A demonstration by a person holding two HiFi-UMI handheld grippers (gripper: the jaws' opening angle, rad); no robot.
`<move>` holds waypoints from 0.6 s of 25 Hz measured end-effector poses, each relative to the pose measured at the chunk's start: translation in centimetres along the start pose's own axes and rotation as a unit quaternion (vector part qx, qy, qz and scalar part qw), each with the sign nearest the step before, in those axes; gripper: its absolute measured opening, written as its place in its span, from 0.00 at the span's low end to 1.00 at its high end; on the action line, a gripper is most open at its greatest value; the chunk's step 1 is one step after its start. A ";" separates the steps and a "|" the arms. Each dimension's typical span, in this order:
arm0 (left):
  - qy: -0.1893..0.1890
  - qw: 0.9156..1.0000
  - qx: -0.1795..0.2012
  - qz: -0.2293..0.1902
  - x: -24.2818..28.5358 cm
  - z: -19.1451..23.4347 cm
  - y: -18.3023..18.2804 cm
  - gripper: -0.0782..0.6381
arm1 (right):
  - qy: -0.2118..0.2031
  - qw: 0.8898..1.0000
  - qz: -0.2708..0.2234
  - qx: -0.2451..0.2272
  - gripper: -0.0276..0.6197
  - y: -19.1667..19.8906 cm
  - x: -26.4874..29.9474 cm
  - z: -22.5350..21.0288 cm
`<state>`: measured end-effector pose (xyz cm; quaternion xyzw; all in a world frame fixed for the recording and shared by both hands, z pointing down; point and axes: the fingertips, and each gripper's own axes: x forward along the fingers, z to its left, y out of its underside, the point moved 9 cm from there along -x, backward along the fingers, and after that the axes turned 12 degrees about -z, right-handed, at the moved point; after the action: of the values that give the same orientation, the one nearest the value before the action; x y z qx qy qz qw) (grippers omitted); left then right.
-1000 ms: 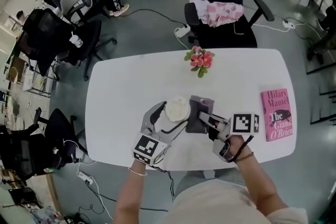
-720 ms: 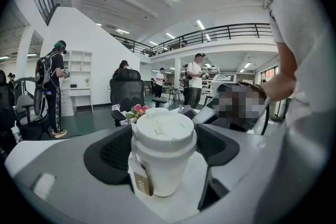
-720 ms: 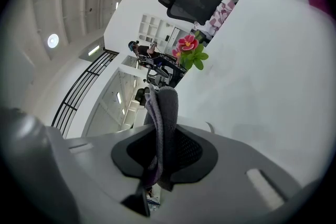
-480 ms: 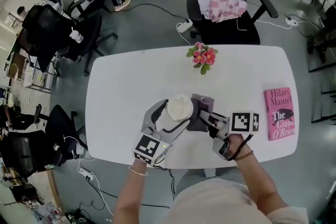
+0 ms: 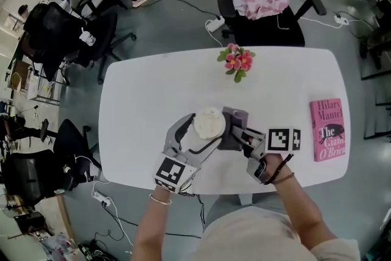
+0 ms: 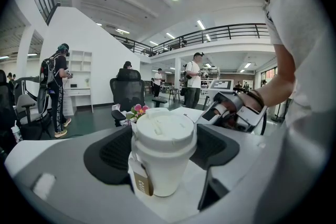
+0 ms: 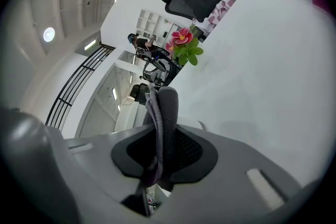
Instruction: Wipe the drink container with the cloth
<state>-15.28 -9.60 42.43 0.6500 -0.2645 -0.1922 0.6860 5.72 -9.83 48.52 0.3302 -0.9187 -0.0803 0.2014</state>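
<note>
the left hand-held gripper (image 5: 197,139) is clenched on the white lidded drink cup (image 5: 209,123), which stands upright near the worktop's (image 5: 153,91) front edge. the right hand-held gripper (image 5: 239,136) pinches a folded grey cloth (image 5: 235,117), held just beside the cup's right side.

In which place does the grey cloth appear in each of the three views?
Head view: the cloth is at the middle, right of the cup, in the right gripper.
Left gripper view: I cannot make it out.
Right gripper view: the cloth is central, pinched between the fingers.
Shared landmark: the pink flowers, in all three.
</note>
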 end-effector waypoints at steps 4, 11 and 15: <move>-0.003 1.000 -0.006 0.002 0.0 0.0 -0.1 0.65 | 0.003 1.000 0.003 -0.003 0.15 0.0 0.3 -0.5; -0.005 1.000 -0.011 0.003 -0.1 -0.1 -0.1 0.65 | 0.018 1.000 0.010 -0.006 0.15 0.5 0.9 -1.5; -0.012 1.000 -0.025 0.009 0.0 -0.2 -0.1 0.65 | 0.030 0.999 0.014 -0.015 0.15 0.8 1.4 -2.3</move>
<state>-15.20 -9.43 42.35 0.6282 -0.2737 -0.2004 0.7002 5.31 -10.16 51.25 0.3161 -0.9155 -0.0817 0.2351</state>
